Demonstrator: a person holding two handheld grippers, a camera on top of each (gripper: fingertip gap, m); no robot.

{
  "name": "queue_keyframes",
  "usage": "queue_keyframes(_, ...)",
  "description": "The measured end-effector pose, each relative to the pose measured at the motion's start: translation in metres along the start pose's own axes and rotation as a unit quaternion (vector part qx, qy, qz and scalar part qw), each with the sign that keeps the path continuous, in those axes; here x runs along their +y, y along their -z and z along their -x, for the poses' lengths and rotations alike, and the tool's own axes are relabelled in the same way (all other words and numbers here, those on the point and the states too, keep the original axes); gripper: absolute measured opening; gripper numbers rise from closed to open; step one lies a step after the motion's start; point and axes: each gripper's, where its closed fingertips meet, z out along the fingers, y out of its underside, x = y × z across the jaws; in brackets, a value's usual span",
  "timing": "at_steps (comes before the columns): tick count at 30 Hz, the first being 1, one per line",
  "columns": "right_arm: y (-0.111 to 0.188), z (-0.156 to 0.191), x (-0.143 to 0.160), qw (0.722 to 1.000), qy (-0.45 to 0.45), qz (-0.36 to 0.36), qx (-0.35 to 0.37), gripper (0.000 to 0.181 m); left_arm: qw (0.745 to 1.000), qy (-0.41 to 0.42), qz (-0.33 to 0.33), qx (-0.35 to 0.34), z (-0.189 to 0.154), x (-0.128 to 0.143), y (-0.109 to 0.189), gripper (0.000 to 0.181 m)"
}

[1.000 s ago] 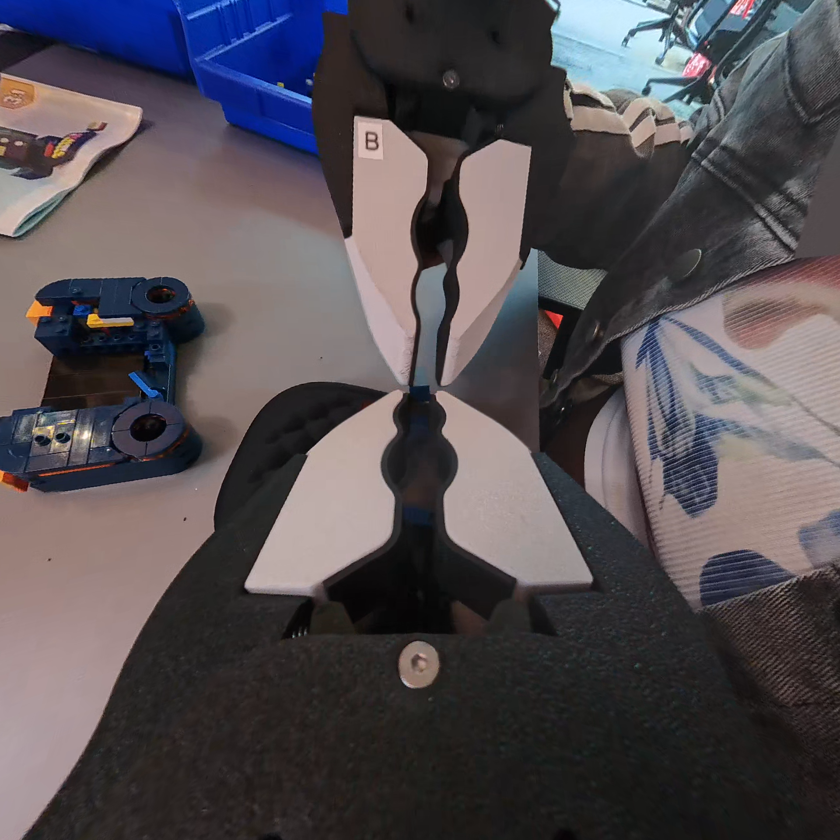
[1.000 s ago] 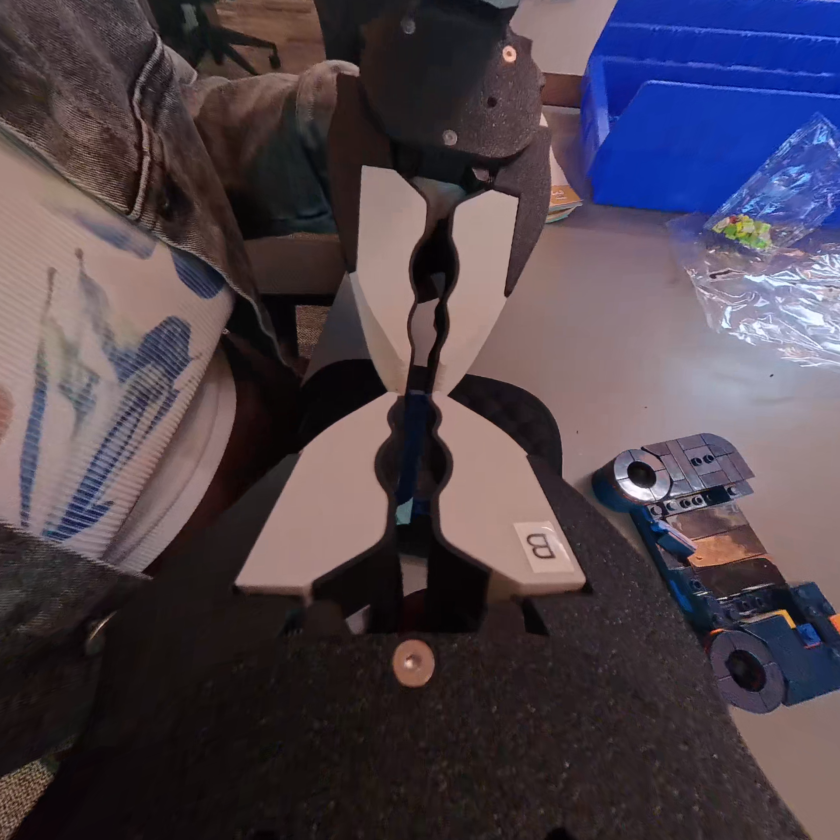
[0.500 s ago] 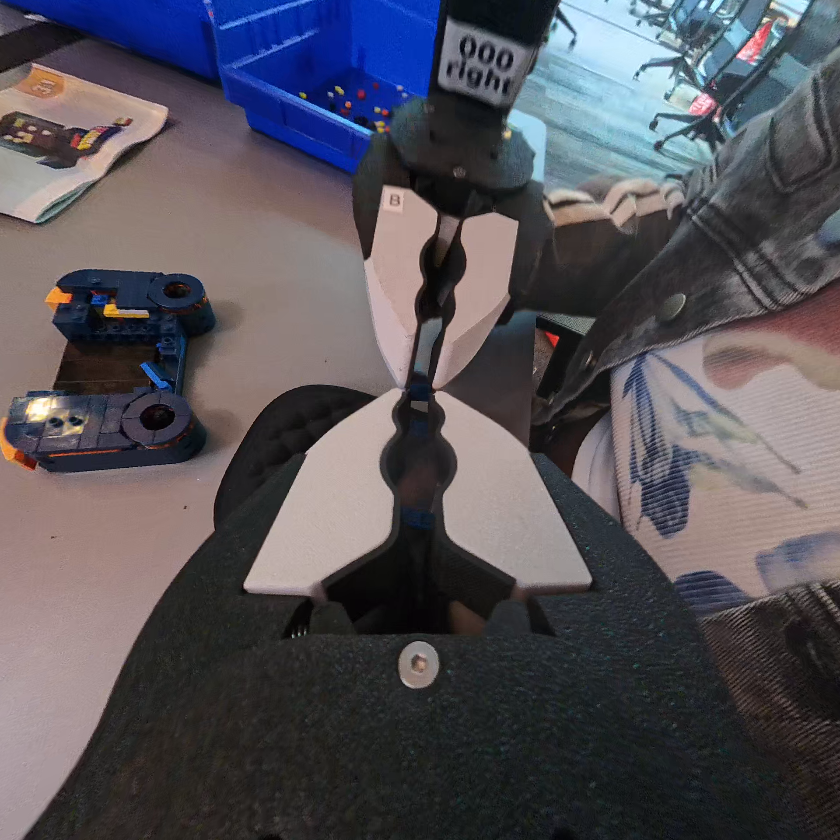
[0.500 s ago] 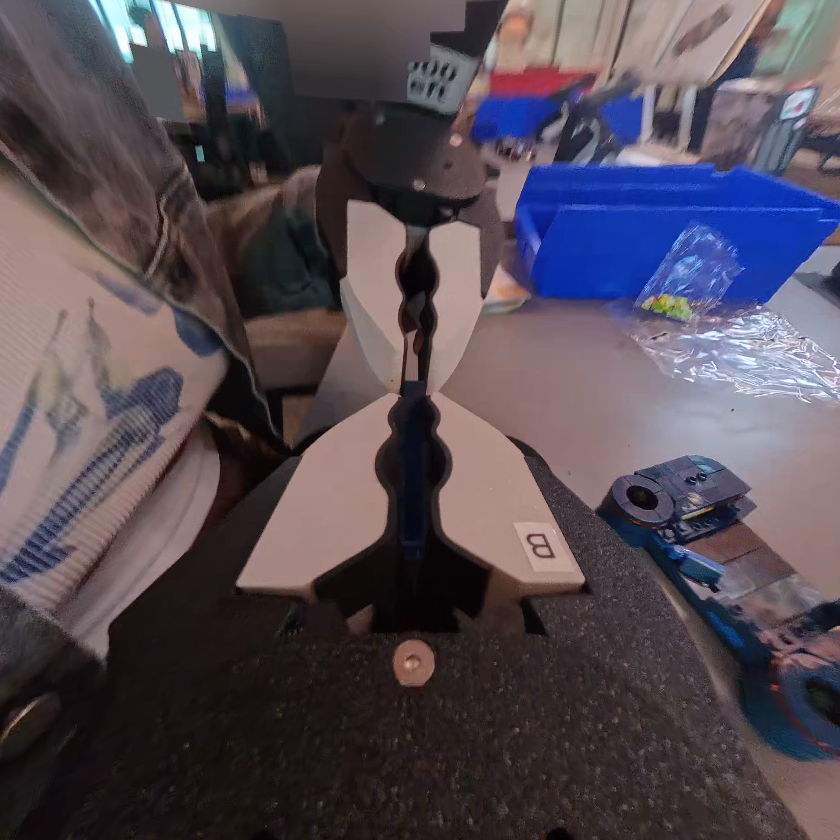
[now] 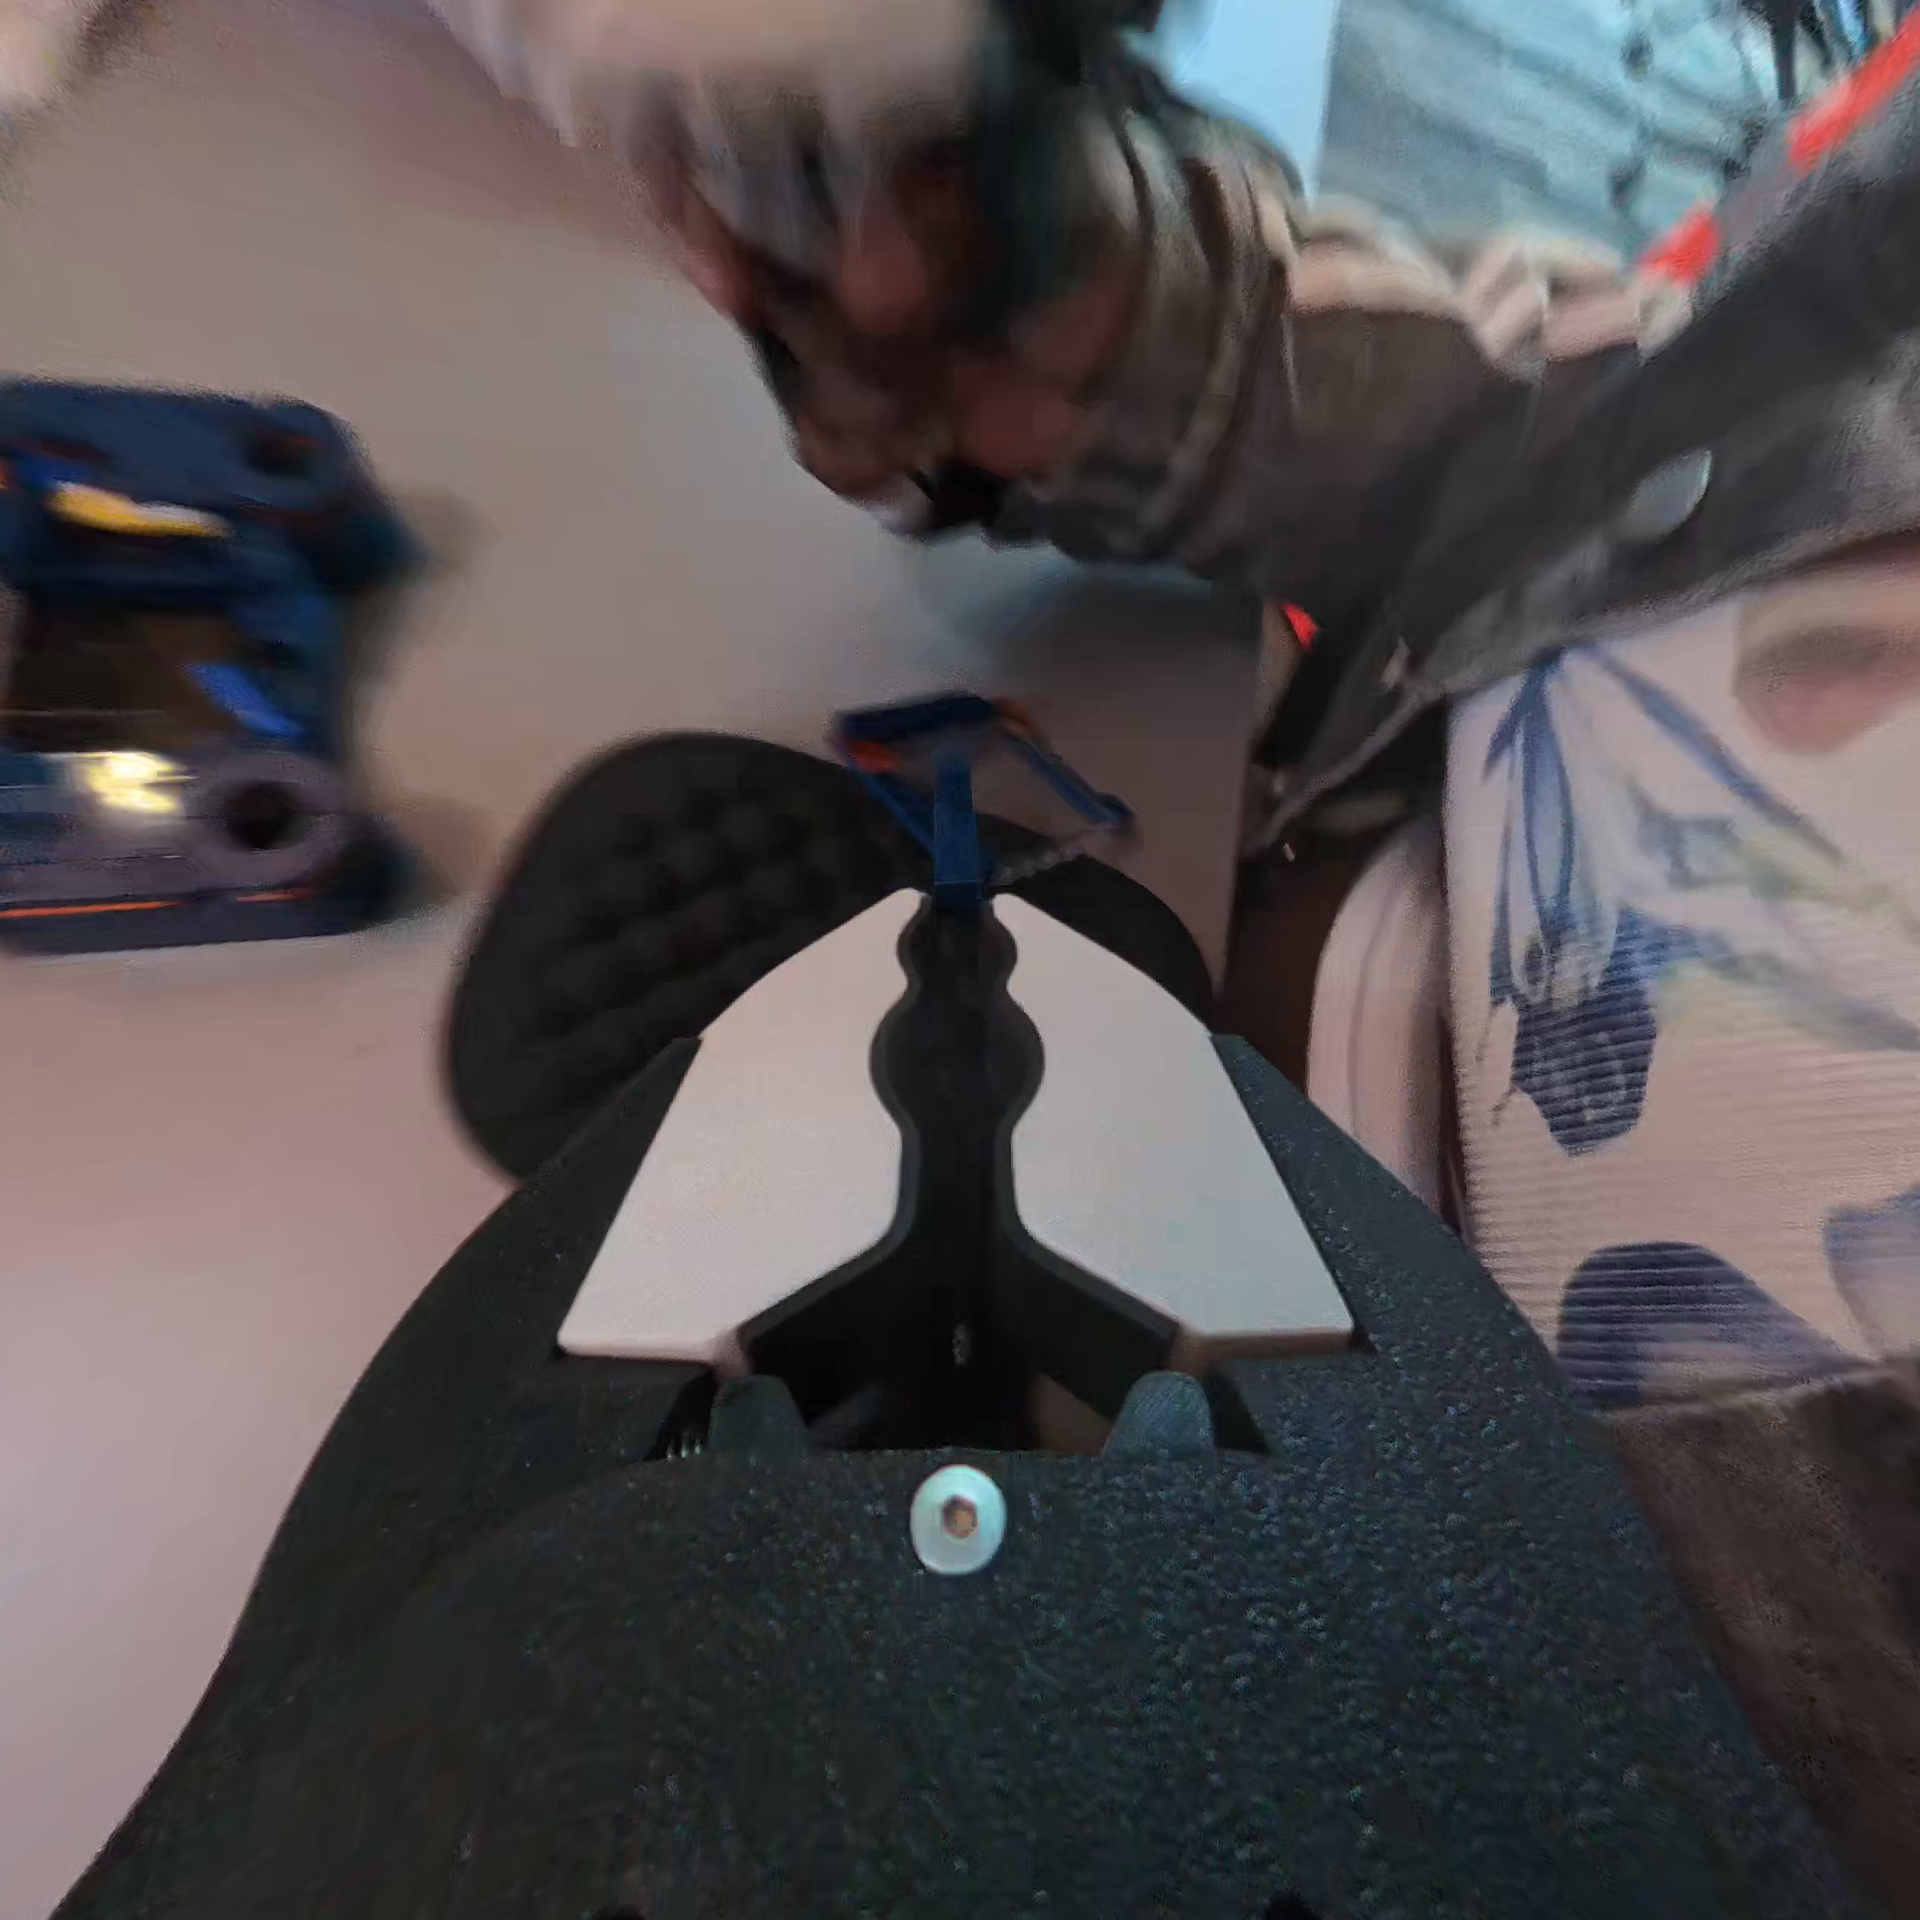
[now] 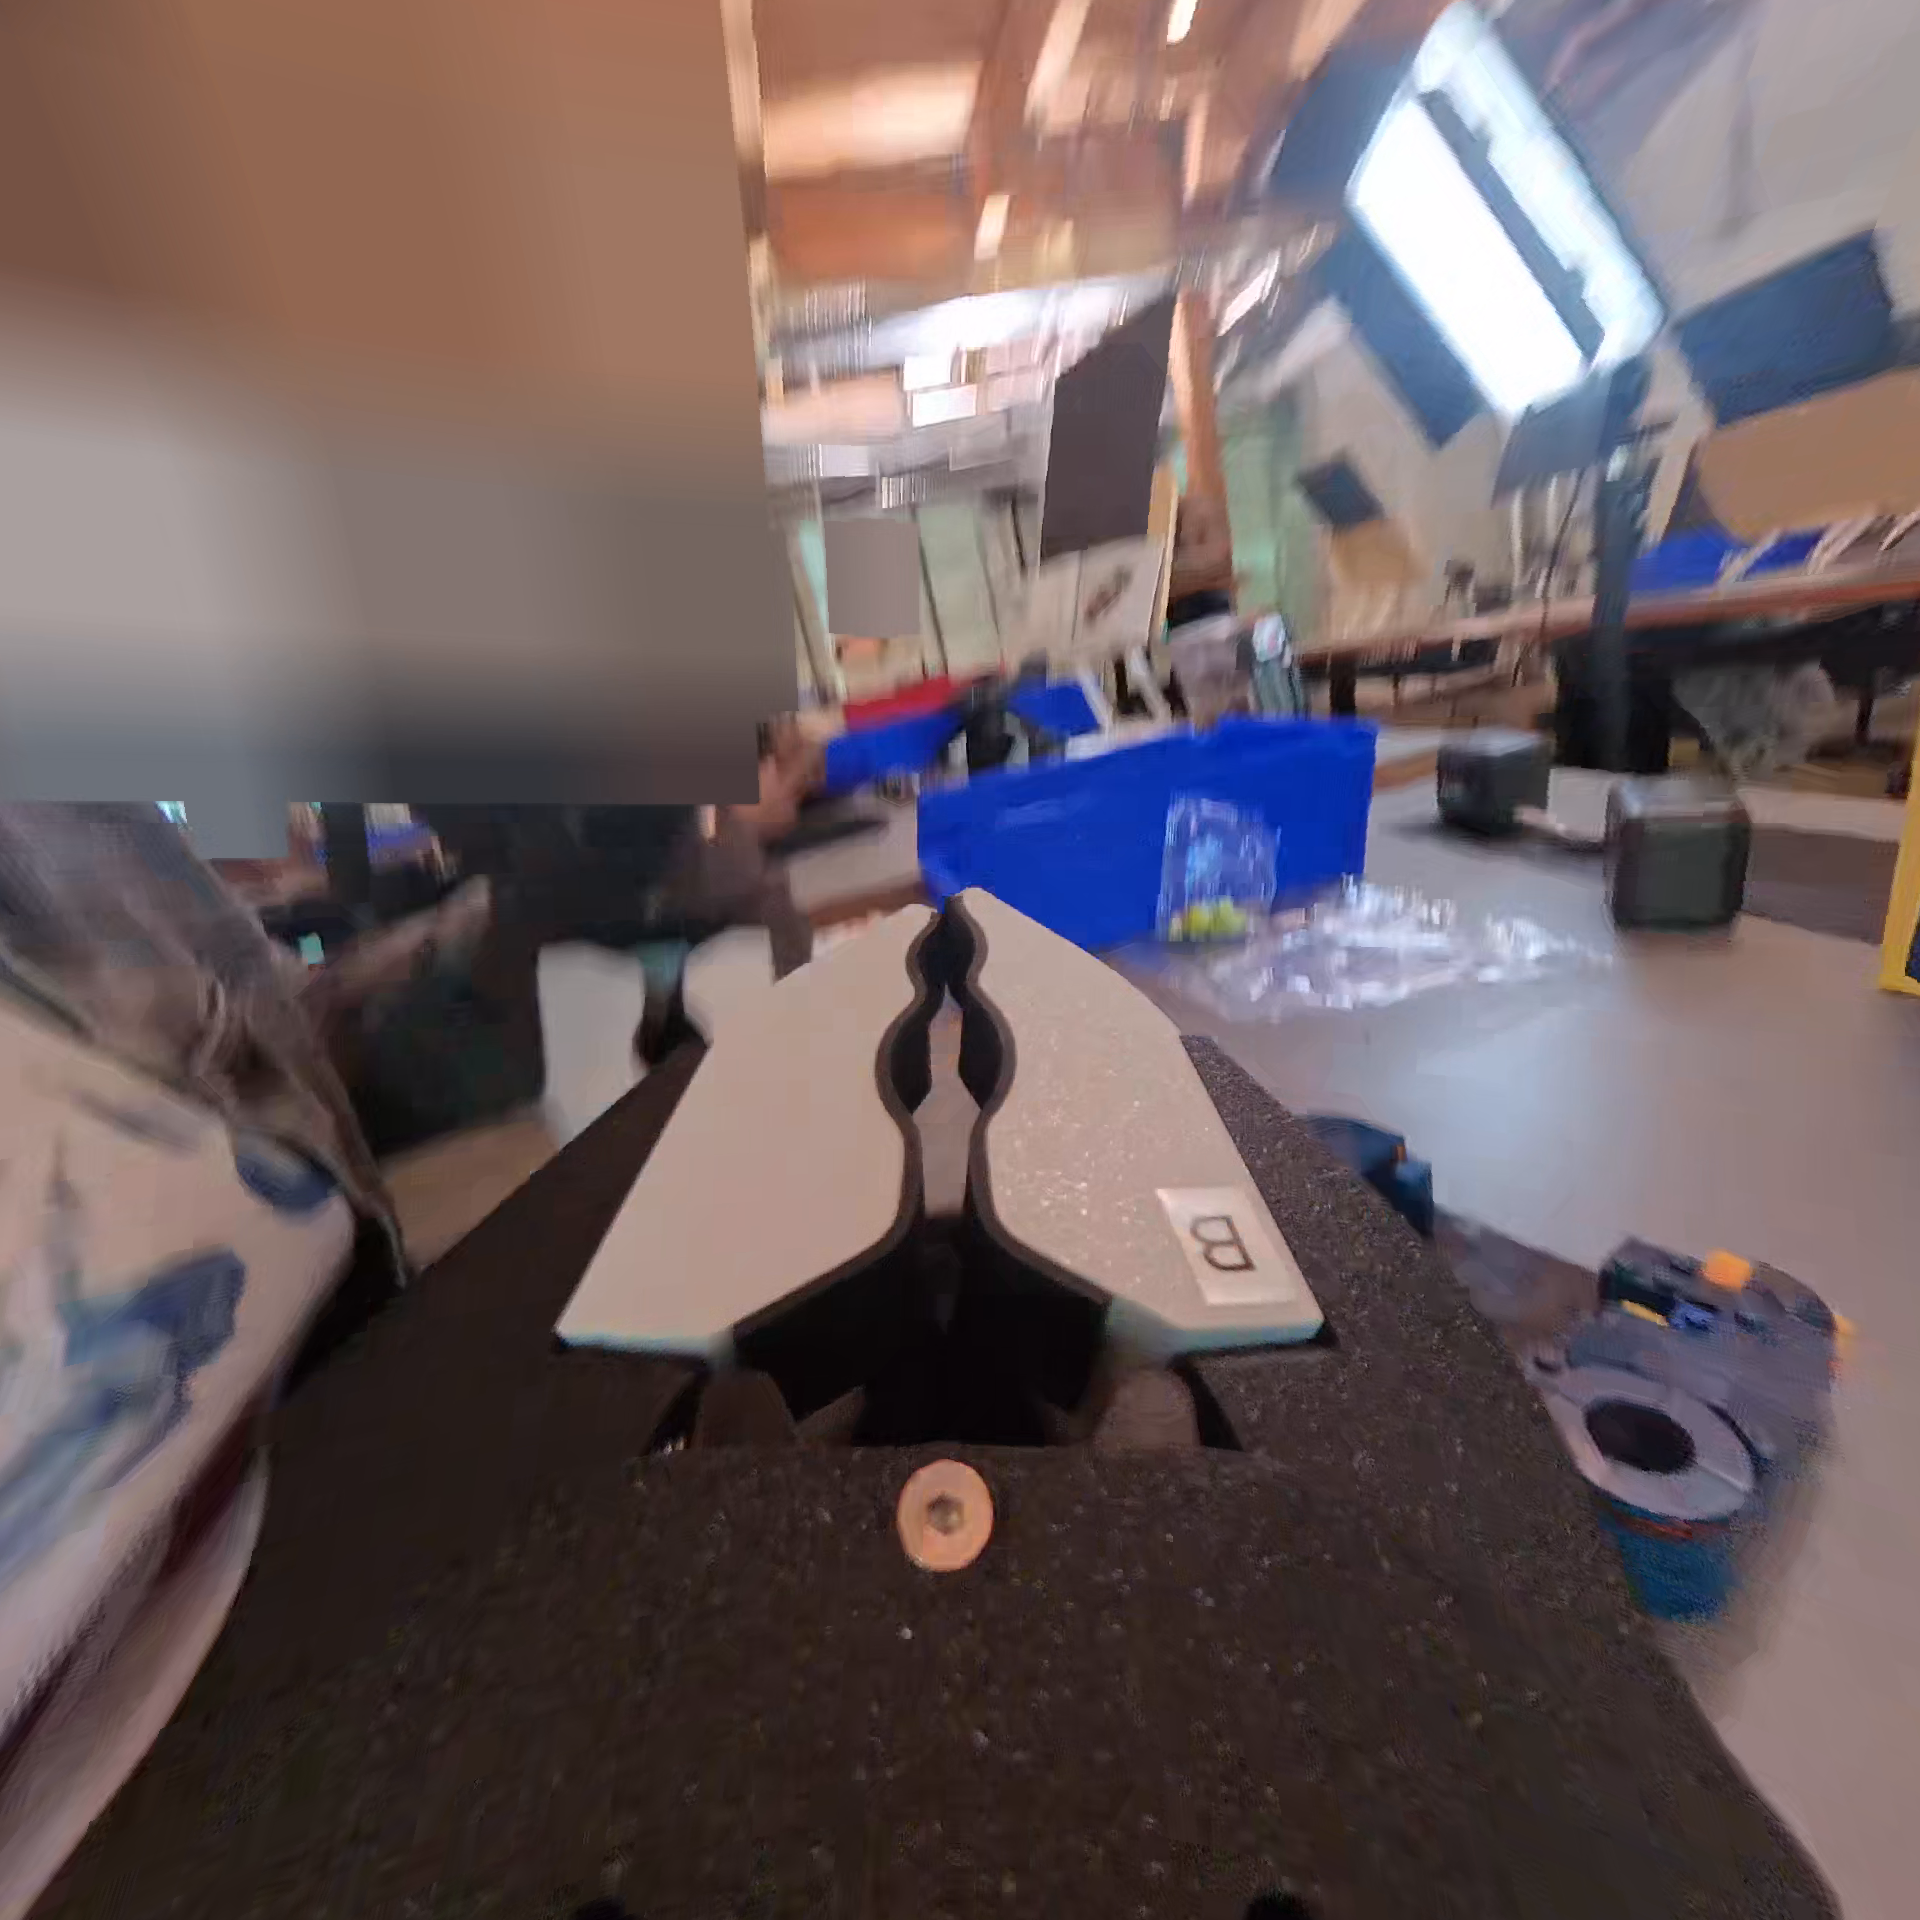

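My left gripper [image 5: 956,899] is shut on a small dark blue brick piece [image 5: 956,831]. The piece sticks out past the tips and carries a thin blue frame with a clear panel [image 5: 977,753]. It hangs above the grey table [image 5: 260,1195]. A dark blue brick model [image 5: 177,665] lies to the left, blurred. The other gripper is a blurred shape at the top [image 5: 862,208]. My right gripper [image 6: 951,909] is raised and tilted, its jaws together at the tips with nothing seen between them. The brick model [image 6: 1683,1423] lies to its lower right.
A person in a floral top [image 5: 1662,987] and dark jacket sits close on the right of the left view. In the right view a blue bin [image 6: 1143,831], a crumpled clear plastic bag [image 6: 1382,945] and dark boxes [image 6: 1673,868] stand on the table [image 6: 1507,1091]. The tips of one gripper are about 11 centimeters away from the tips of the other. Between my right fingertips and the brick model [image 6: 1683,1423] there is roughly 15 centimeters. My left wrist view [image 5: 230,442] looks at it from another angle.
The two grippers, tip to tip on the blue piece before, have drawn apart. The piece stays in the left gripper. The right gripper has swung up and away without it. Both views are blurred.
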Motion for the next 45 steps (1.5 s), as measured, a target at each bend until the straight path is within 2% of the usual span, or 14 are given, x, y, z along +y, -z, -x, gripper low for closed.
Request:
queue_keyframes(3, 0.001, 0.007, 0.025, 0.996, -0.004, 0.076, -0.036, 0.000, 0.998, 0.015, -0.043, -0.049, 0.033, -0.008, 0.027, 0.007)
queue_keyframes(7, 0.011, -0.017, 0.046, 0.992, 0.015, 0.124, 0.006, 0.000, 0.997, 0.038, -0.049, -0.050, 0.047, 0.006, 0.022, 0.007)
queue_keyframes(11, 0.027, -0.022, 0.024, 0.996, -0.011, 0.082, 0.013, 0.000, 0.991, 0.072, -0.110, -0.006, 0.037, -0.001, 0.018, 0.007)
queue_keyframes(13, 0.025, 0.001, 0.028, 0.992, -0.050, 0.104, -0.058, 0.000, 0.988, 0.085, -0.125, 0.013, 0.033, -0.003, 0.019, 0.007)
queue_keyframes(14, 0.022, 0.015, 0.036, 0.984, -0.065, 0.137, -0.096, 0.013, 0.988, 0.089, -0.126, 0.023, 0.032, -0.003, 0.019, 0.007)
queue_keyframes(15, 0.020, 0.027, 0.047, 0.973, -0.069, 0.178, -0.126, 0.025, 0.989, 0.085, -0.120, 0.027, 0.030, -0.002, 0.019, 0.007)
queue_keyframes(16, 0.017, 0.035, 0.058, 0.962, -0.059, 0.222, -0.144, 0.027, 0.990, 0.078, -0.111, 0.026, 0.028, 0.000, 0.018, 0.007)
queue_keyframes(21, -0.008, 0.051, 0.080, 0.921, 0.017, 0.334, -0.199, 0.024, 0.997, 0.042, -0.068, 0.023, 0.019, 0.004, 0.009, 0.007)
queue_keyframes(25, -0.010, 0.048, 0.099, 0.884, 0.039, 0.413, -0.217, 0.018, 0.999, 0.017, -0.046, 0.009, 0.016, 0.003, 0.009, 0.007)
queue_keyframes(27, -0.011, 0.050, 0.100, 0.878, 0.042, 0.415, -0.234, 0.009, 1.000, 0.005, -0.029, 0.001, 0.016, 0.005, 0.008, 0.007)
queue_keyframes(37, -0.008, 0.053, 0.107, 0.867, 0.056, 0.433, -0.238, 0.009, 0.998, -0.029, 0.046, -0.005, 0.015, 0.013, 0.005, 0.007)
queue_keyframes(41, -0.010, 0.054, 0.110, 0.866, 0.057, 0.439, -0.230, 0.009, 0.994, -0.045, 0.098, -0.010, 0.015, 0.019, 0.006, 0.007)
queue_keyframes(45, -0.015, 0.057, 0.110, 0.873, 0.099, 0.428, -0.213, 0.008, 0.986, -0.066, 0.149, -0.014, 0.016, 0.023, 0.010, 0.006)
